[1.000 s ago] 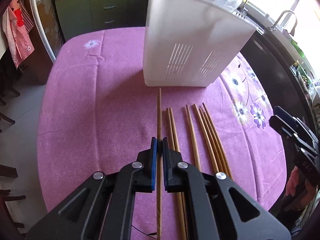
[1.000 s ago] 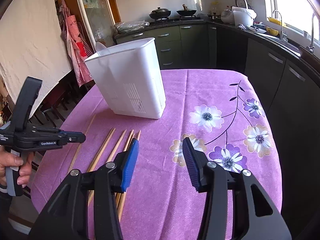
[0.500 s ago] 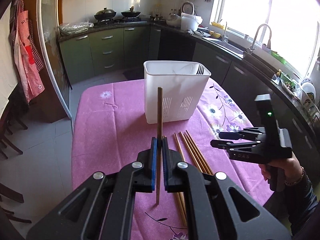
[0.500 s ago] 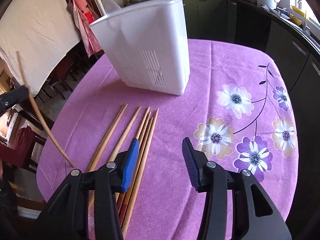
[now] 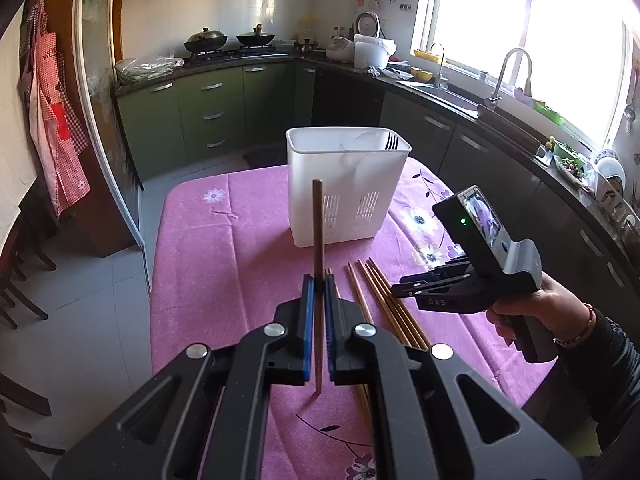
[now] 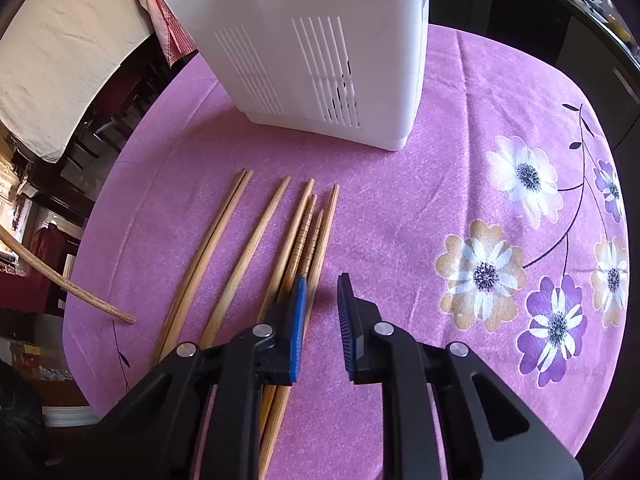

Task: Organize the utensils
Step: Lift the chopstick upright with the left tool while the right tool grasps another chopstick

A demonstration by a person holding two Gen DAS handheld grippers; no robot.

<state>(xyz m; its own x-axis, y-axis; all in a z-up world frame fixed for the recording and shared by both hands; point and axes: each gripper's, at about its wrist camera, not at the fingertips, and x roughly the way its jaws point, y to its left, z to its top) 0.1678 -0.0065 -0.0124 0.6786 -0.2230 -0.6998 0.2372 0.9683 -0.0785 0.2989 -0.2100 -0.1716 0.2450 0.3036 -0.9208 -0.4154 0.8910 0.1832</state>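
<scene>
My left gripper (image 5: 319, 280) is shut on a single wooden chopstick (image 5: 318, 232), held upright above the purple tablecloth; the same chopstick (image 6: 68, 286) shows at the left of the right wrist view. A white slotted utensil holder (image 5: 346, 188) stands further back on the table, with fork tines showing at its right rim; it also fills the top of the right wrist view (image 6: 320, 48). Several wooden chopsticks (image 6: 280, 248) lie side by side on the cloth. My right gripper (image 6: 322, 300) hangs low over their right side, jaws narrowly apart and empty.
The table (image 6: 460, 168) has a purple cloth with flower prints on its right part. Its rounded edges drop to a tiled floor (image 5: 80, 280) on the left. Dark kitchen cabinets (image 5: 480, 160) and a counter with a sink run behind and to the right.
My left gripper has lifted the chopstick off the cloth and raised it upright. My right gripper has come down and forward over the lying chopsticks, and its jaws have narrowed.
</scene>
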